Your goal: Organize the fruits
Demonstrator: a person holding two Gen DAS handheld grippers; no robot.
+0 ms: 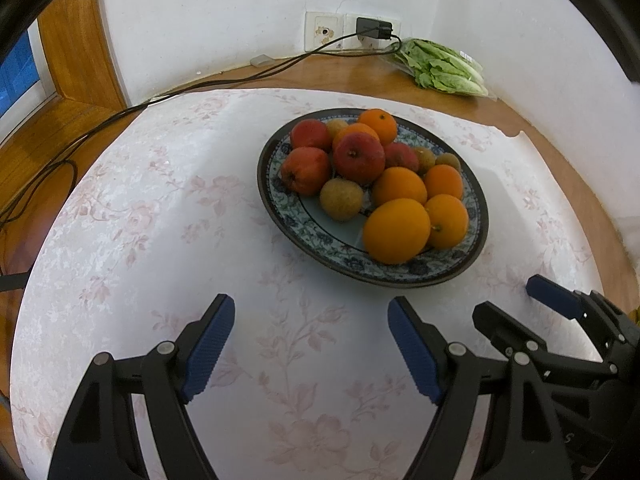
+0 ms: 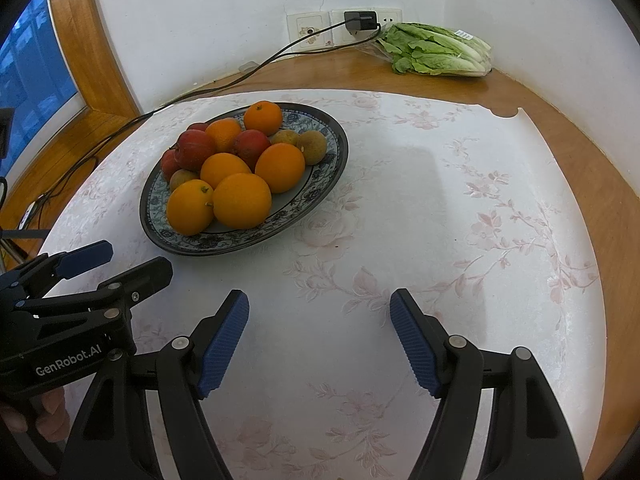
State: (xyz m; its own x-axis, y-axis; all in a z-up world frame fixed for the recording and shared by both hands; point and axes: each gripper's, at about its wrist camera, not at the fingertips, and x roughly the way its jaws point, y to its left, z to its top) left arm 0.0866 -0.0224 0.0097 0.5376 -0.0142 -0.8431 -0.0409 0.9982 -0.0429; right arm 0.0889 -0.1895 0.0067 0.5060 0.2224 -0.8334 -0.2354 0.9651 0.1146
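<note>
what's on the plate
The plate holds oranges, red fruits and small brownish fruits, piled together. Anything beneath the pile is hidden.

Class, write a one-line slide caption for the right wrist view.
Open right gripper faces a patterned plate piled with fruit.

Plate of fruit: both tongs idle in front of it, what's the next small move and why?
Probably ease the right tongs forward and left toward the nearest orange at the plate front edge. Both the right and left tongs are open and empty over the tablecloth, short of the plate, and that orange sits on top, unobstructed.
</note>
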